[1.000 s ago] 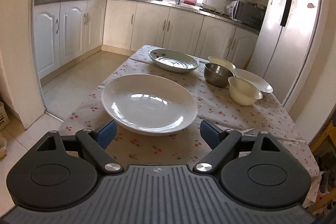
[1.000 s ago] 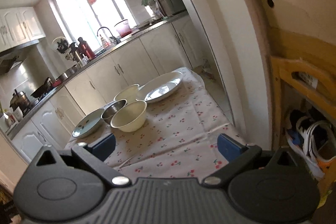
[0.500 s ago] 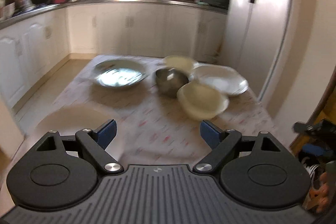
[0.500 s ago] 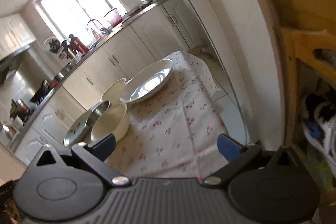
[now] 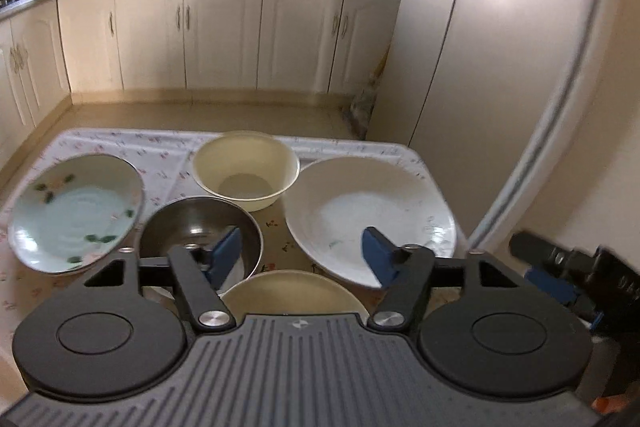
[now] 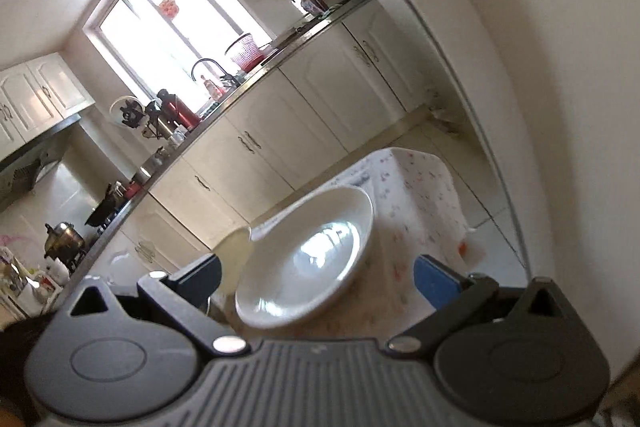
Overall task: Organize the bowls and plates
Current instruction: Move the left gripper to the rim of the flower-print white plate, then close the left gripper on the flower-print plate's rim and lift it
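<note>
In the left wrist view my left gripper [image 5: 302, 255] is open and empty above the table, over a near cream bowl [image 5: 292, 291]. Beyond it stand a steel bowl [image 5: 192, 227], a far cream bowl [image 5: 246, 169], a pale blue flowered plate [image 5: 76, 213] at the left and a large white plate [image 5: 370, 215] at the right. My right gripper [image 6: 320, 277] is open and empty, close in front of the white plate [image 6: 308, 259]; it also shows at the right edge of the left wrist view [image 5: 560, 267]. A cream bowl's rim [image 6: 236, 251] shows left of the plate.
The table has a cherry-print cloth [image 5: 160, 155]. A tall fridge [image 5: 500, 67] stands right of the table. White cabinets [image 5: 224, 31] and a cluttered counter [image 6: 248, 75] run along the far wall. The table's far corner [image 6: 420, 179] drops to the tiled floor.
My left gripper has swung right and forward, from over the big white plate at the near end to over the group of bowls. My right gripper has moved closer to the white plate.
</note>
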Demonstrator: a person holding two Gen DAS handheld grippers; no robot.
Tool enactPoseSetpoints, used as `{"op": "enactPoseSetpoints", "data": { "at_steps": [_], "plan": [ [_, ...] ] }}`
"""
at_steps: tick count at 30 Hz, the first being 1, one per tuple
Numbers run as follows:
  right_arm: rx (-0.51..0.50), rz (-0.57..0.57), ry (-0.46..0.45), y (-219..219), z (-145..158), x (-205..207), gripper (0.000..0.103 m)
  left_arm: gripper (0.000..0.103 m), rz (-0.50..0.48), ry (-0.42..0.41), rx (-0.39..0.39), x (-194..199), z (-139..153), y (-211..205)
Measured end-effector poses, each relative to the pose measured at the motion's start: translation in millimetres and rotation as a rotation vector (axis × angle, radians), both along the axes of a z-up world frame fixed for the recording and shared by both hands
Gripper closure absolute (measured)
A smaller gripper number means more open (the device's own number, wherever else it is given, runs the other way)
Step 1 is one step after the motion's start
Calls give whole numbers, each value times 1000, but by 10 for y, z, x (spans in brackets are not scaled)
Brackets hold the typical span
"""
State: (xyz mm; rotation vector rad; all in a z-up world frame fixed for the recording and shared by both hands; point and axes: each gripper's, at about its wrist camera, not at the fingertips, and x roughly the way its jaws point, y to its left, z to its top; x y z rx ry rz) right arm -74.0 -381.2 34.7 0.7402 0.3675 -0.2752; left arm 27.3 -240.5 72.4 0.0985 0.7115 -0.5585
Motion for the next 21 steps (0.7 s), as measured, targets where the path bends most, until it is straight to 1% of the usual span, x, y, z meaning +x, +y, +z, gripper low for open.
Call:
{"op": "enactPoseSetpoints", "data": {
  "at_steps": [2, 4, 7, 9, 14, 16, 18, 21],
  "plan": [
    [17, 5, -13, -101, -54, 125, 5, 28, 10, 21, 22, 158, -115, -111],
    [27, 12, -27, -174, -100, 227, 6, 37, 25, 30, 33, 298, -206, -159],
    [34, 22, -30, -233, -184, 345, 6, 42, 19, 50, 42, 474, -308, -262],
    [50, 31, -33, -267, -246, 398, 6, 45, 19, 48, 49, 552, -341, -274],
    [100, 47, -50, -364, -310, 489, 6, 45, 1, 23, 68, 626, -437, -377],
    [99, 56, -56, -373, -298, 510, 6, 47, -9, 46, 57, 651, -462, -392],
    [103, 71, -69, -388, -281, 528, 6, 47, -25, 65, 47, 678, -484, -414],
    [103, 87, -76, -390, -282, 544, 6, 47, -31, 71, 51, 725, -510, -452]
  ]
}}
